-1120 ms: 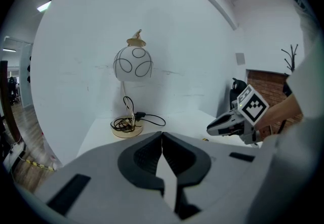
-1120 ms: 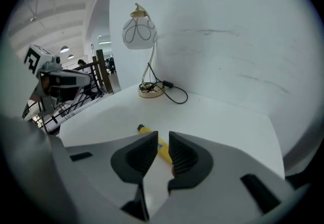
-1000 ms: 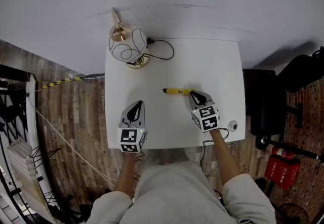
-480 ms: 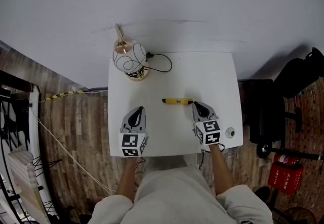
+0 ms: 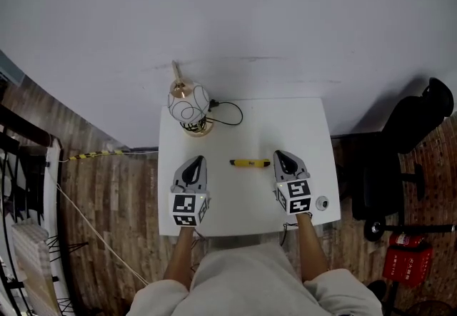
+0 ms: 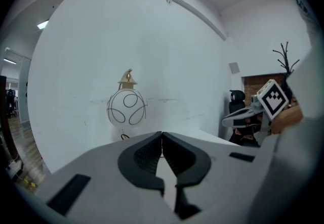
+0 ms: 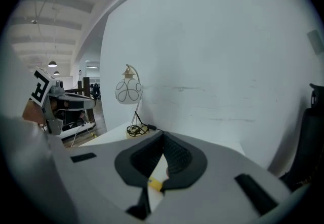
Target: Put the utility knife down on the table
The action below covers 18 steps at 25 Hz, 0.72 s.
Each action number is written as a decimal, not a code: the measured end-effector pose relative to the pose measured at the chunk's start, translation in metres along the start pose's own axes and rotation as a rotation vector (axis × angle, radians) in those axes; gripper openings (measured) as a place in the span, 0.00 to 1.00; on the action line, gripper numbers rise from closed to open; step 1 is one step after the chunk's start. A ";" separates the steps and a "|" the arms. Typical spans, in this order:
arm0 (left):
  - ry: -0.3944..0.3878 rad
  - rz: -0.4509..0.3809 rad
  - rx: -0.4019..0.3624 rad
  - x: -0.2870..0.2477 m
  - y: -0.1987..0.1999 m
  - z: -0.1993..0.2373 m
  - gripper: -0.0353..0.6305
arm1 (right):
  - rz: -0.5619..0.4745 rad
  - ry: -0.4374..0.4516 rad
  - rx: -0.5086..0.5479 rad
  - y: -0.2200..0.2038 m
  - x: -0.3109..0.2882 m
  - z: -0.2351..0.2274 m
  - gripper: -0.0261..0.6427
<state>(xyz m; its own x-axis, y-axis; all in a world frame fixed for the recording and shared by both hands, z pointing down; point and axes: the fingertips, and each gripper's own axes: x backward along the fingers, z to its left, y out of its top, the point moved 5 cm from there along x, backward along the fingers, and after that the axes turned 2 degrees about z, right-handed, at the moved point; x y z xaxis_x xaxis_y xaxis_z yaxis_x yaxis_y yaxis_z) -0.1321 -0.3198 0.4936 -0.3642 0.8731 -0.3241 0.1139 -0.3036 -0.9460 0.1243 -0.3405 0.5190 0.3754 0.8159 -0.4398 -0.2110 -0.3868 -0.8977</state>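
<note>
left tongs (image 5: 194, 163): closed, empty, over the near left of the white counter (image 5: 243, 125) | right tongs (image 5: 283, 158): closed, empty | utility knife (image 5: 250, 162): yellow, lies flat on the counter between both tongs, one end just beside the right tongs' tip | lamp (image 5: 189, 102): far left corner, well apart from the knife

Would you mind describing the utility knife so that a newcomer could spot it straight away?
Find the white table by the wall, with a globe lamp at its far left corner. Near the table's middle lies the knife, flat and crosswise. It is a slim yellow bar with a dark left tip, the only yellow thing there.
</note>
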 end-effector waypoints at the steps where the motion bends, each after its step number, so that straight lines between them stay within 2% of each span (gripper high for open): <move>1: 0.000 -0.009 -0.004 0.000 0.004 0.000 0.06 | -0.010 -0.005 0.005 0.004 0.001 -0.001 0.04; 10: 0.001 -0.077 -0.031 -0.001 0.036 0.008 0.06 | -0.100 -0.049 0.024 0.041 0.011 -0.008 0.04; 18: 0.005 -0.114 -0.049 0.001 0.055 0.016 0.06 | -0.136 -0.054 0.037 0.058 0.013 0.000 0.03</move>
<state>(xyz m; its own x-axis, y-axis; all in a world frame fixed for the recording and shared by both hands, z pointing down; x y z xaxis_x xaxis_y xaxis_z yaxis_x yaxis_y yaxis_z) -0.1414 -0.3417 0.4413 -0.3723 0.9031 -0.2140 0.1166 -0.1833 -0.9761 0.1169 -0.3519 0.4612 0.3536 0.8822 -0.3109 -0.1947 -0.2557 -0.9470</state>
